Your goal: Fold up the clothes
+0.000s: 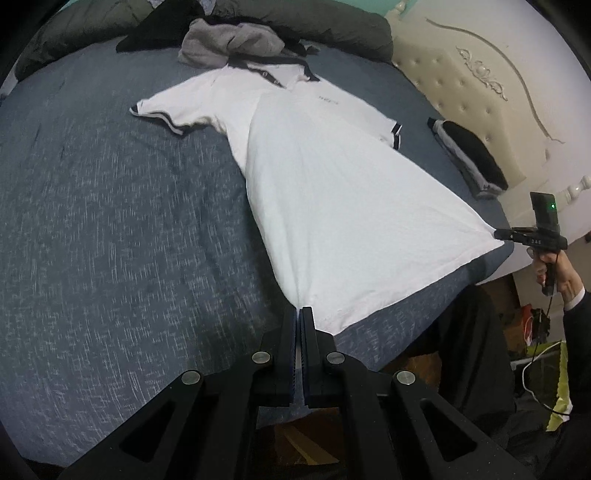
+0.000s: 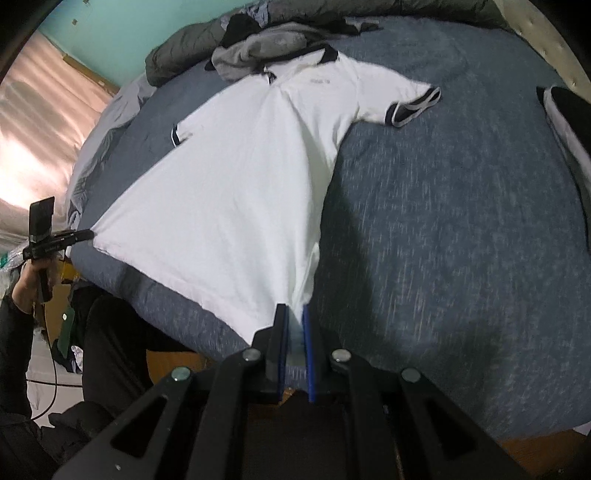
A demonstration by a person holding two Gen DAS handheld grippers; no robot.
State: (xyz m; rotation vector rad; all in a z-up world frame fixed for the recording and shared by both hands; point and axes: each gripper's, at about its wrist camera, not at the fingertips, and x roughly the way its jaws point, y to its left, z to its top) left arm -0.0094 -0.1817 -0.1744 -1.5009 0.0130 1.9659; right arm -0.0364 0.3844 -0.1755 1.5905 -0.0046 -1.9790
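The white polo shirt (image 1: 325,177) is lying front-up and flat on the blue bed (image 1: 110,221), collar toward the grey garment pile (image 1: 229,40). The left gripper (image 1: 300,314) and right gripper (image 2: 294,314) are each clenching a hem corner, apparently pulling the hem taut to smooth it for folding.

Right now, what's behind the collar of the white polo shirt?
Behind the white polo shirt, a crumpled grey garment touches the collar; beyond it are a black garment and a dark duvet. Whatever the pile covers cannot be seen.
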